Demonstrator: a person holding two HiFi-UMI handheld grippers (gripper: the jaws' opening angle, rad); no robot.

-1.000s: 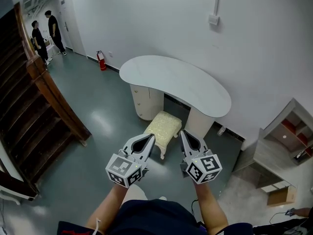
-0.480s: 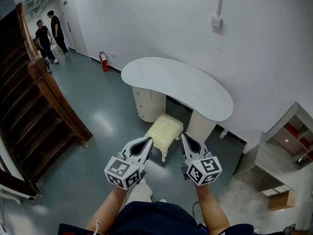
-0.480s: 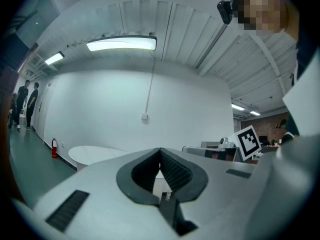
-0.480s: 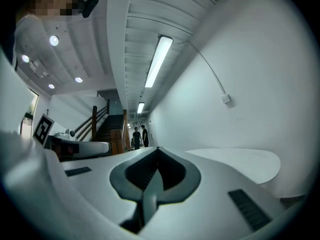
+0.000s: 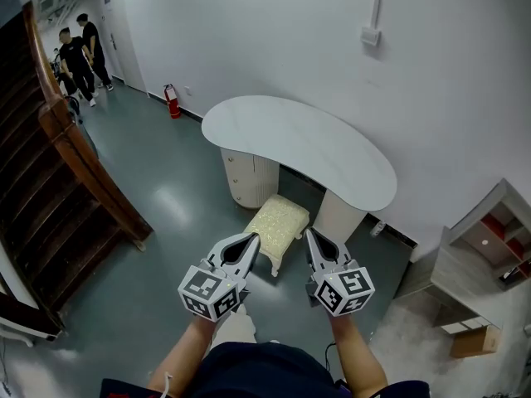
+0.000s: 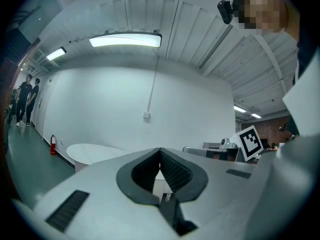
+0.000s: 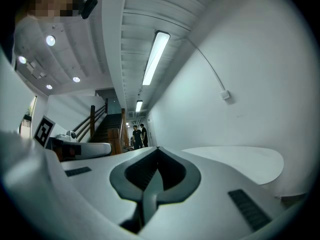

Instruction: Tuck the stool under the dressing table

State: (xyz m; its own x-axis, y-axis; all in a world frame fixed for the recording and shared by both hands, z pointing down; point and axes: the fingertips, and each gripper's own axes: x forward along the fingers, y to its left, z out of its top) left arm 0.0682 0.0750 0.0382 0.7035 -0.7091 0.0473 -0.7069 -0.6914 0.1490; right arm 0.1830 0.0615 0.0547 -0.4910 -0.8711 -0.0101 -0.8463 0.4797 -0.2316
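Note:
A cream cushioned stool [image 5: 276, 225] stands on the floor, its far end reaching under the front edge of the white kidney-shaped dressing table [image 5: 299, 145]. The left gripper [image 5: 251, 240] hovers just before the stool's near left corner, jaws shut and empty. To its right, the right gripper [image 5: 310, 235] is held level with it near the stool's right side, also shut with nothing in it. In the left gripper view the tabletop [image 6: 95, 154] shows beyond the closed jaws [image 6: 160, 150]. The right gripper view shows the tabletop [image 7: 235, 161] at right past its closed jaws [image 7: 158, 149].
A dark wooden staircase [image 5: 58, 181] runs along the left. A red fire extinguisher [image 5: 172, 102] stands by the back wall, with two people [image 5: 79, 44] in the far corridor. Grey shelving [image 5: 485, 247] and a cardboard box [image 5: 473, 338] sit at the right.
The view has shifted slightly: the stool and table sit a little further left and lower than a second ago. Both grippers stay shut and side by side.

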